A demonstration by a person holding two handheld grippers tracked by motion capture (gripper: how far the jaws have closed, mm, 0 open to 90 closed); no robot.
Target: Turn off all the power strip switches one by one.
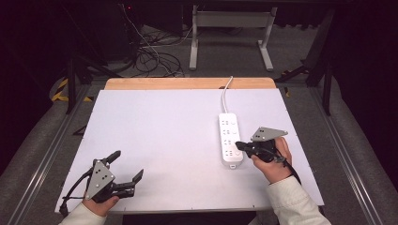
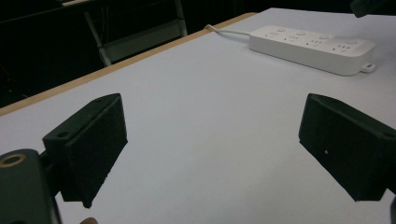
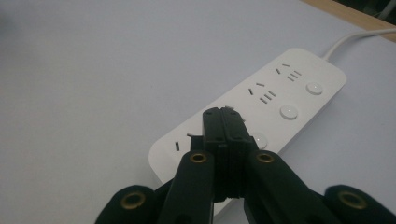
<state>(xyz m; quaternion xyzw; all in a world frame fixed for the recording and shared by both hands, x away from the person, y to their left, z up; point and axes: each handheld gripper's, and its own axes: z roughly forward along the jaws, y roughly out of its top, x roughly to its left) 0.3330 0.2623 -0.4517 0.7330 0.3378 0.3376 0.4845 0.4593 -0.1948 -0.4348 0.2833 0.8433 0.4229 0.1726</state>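
A white power strip (image 1: 230,138) with several sockets and round buttons lies on the white table (image 1: 164,136), right of centre, its cord (image 1: 226,91) running to the far edge. My right gripper (image 1: 238,145) is shut with nothing between its jaws, and its tip hovers over the strip's near end. In the right gripper view the closed jaws cover part of the power strip (image 3: 280,105) beside a button (image 3: 260,139). My left gripper (image 1: 126,166) rests at the table's near left corner, open and holding nothing. The left gripper view shows the power strip (image 2: 312,46) far off.
A wooden strip (image 1: 187,83) edges the table's far side. Beyond it stand a white metal frame (image 1: 230,33) and loose cables (image 1: 152,56) on the floor. Grey rails (image 1: 42,154) run along both sides of the table.
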